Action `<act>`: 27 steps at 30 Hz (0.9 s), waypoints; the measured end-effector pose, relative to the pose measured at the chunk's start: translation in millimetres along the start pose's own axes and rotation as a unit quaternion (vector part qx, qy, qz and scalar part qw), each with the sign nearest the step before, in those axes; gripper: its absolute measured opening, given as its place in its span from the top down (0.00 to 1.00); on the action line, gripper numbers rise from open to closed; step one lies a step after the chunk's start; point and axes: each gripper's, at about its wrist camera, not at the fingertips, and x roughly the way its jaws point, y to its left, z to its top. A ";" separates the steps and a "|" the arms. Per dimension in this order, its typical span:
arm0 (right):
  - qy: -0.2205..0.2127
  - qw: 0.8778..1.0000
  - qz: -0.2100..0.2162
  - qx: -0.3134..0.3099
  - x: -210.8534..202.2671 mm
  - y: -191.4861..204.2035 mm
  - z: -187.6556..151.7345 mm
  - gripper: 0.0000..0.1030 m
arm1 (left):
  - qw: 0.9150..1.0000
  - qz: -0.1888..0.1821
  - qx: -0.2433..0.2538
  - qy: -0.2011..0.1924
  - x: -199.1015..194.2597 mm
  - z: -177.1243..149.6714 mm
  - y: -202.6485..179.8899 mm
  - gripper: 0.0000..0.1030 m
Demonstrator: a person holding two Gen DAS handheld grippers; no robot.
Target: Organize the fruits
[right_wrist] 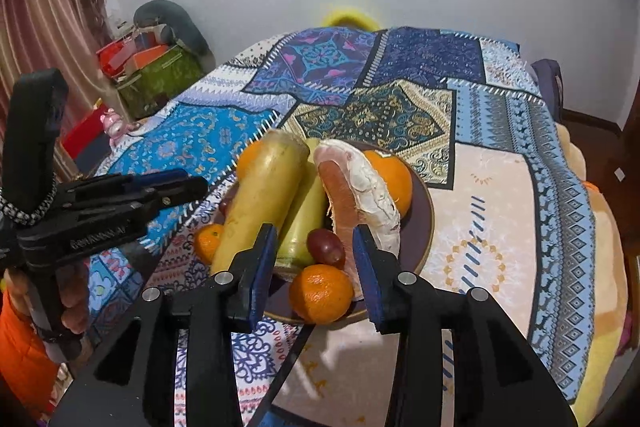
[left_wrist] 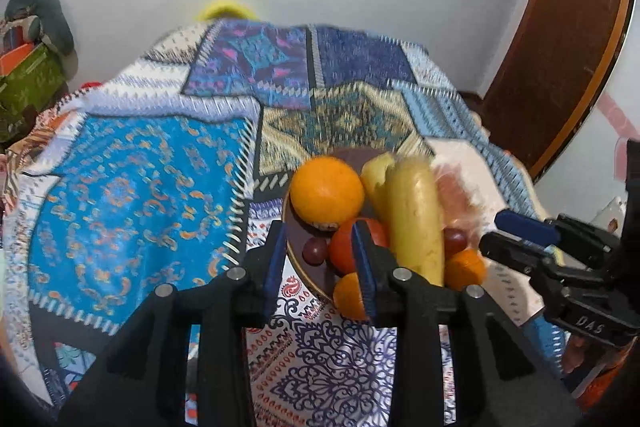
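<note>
A brown plate (right_wrist: 425, 227) on the patchwork-covered table holds a big orange (left_wrist: 326, 189), two long yellow-green fruits (right_wrist: 264, 195), a peeled pomelo wedge (right_wrist: 352, 195), dark grapes (right_wrist: 326, 245) and small mandarins (right_wrist: 320, 293). My right gripper (right_wrist: 314, 241) hovers over the plate's near edge, open, with a mandarin and a grape seen in the gap but untouched. My left gripper (left_wrist: 320, 239) is open at the plate's (left_wrist: 298, 233) left near side, a grape (left_wrist: 316, 251) and a red-orange fruit (left_wrist: 344, 247) showing between its fingers, nothing pressed. Each gripper appears in the other's view: right gripper (left_wrist: 516, 231), left gripper (right_wrist: 188, 183).
The colourful cloth (left_wrist: 140, 187) covers the whole table and hangs over its edges. Boxes and bags (right_wrist: 156, 71) pile up beyond the table's far left. A wooden door (left_wrist: 560, 67) stands at the right, a white wall behind. A hand in an orange sleeve (right_wrist: 24, 339) holds the left gripper.
</note>
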 end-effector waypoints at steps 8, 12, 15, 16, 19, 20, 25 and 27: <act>-0.046 0.999 -0.020 -0.003 -53.5 16.1 9.9 0.65 | 0.996 0.000 0.011 -0.089 -98.5 12.5 -15.3 0.68; -0.087 0.995 -0.035 -0.013 -95.6 32.7 15.4 0.65 | 0.990 0.000 0.015 -0.137 -152.0 10.0 -27.4 0.68; -0.125 0.991 -0.046 -0.025 -132.8 48.6 16.5 0.65 | 0.984 -0.002 0.017 -0.177 -194.6 4.6 -37.4 0.68; -0.139 0.989 -0.046 -0.027 -146.4 54.1 16.0 0.65 | 0.981 -0.003 0.019 -0.191 -209.4 2.4 -42.4 0.68; -0.175 0.983 -0.048 -0.030 -178.9 66.2 13.3 0.65 | 0.973 0.001 0.032 -0.227 -248.2 -6.9 -56.8 0.68; -0.194 0.979 -0.052 -0.028 -191.4 70.8 12.1 0.64 | 0.971 0.002 0.036 -0.237 -259.3 -10.4 -61.7 0.68; -0.261 0.963 -0.061 -0.027 -244.3 90.9 -0.8 0.58 | 0.957 0.017 0.058 -0.283 -306.9 -32.1 -87.5 0.67; -0.277 0.959 -0.056 -0.025 -257.0 96.6 -5.9 0.58 | 0.953 0.022 0.061 -0.294 -318.2 -40.3 -94.7 0.52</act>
